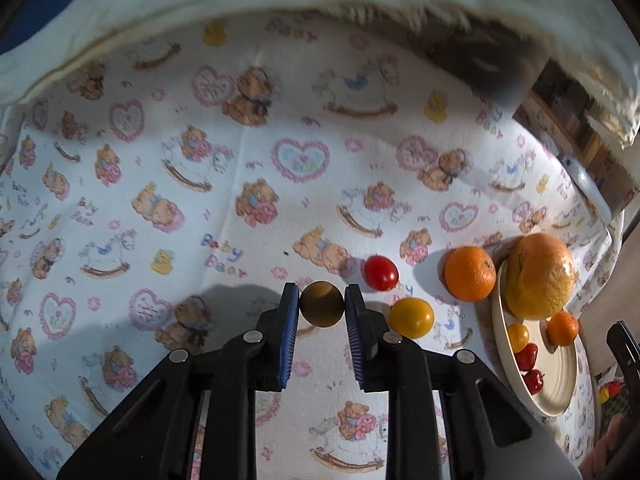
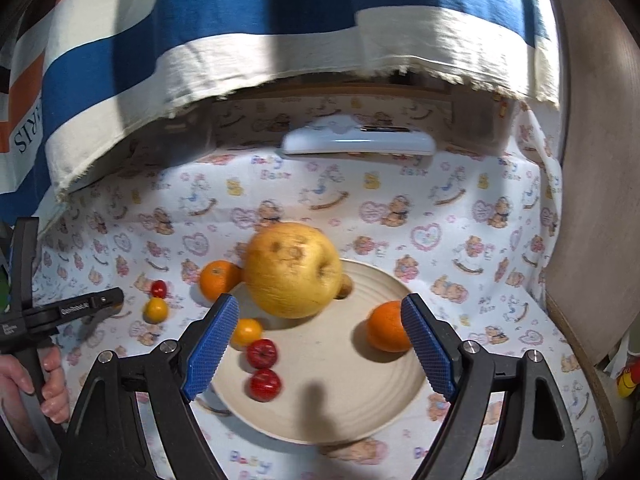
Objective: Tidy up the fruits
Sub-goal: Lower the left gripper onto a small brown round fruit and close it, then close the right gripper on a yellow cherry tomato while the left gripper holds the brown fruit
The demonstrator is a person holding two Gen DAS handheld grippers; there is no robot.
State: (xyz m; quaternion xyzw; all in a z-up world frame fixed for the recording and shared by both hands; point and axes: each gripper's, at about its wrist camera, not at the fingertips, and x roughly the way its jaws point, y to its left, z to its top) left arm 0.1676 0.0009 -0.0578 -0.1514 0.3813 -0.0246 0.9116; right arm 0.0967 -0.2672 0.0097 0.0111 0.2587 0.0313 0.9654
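Blue ribbed pads of the left gripper (image 1: 322, 304) pinch a small dull-yellow round fruit (image 1: 322, 309) just above the teddy-bear printed cloth (image 1: 240, 160). Just beside it on the cloth lie a red cherry tomato (image 1: 381, 273) and a yellow tomato (image 1: 411, 317), with an orange (image 1: 470, 273) further right, next to the cream plate (image 2: 340, 400). On that plate sit a big yellow pomelo-like fruit (image 2: 293, 270), a second orange (image 2: 387, 332), a small yellow tomato (image 2: 246, 332) and two small red fruits (image 2: 262, 353). Over the plate hangs the right gripper (image 2: 320, 344), its jaws spread wide around nothing. A white remote-like device (image 2: 358, 142) lies at the far edge.
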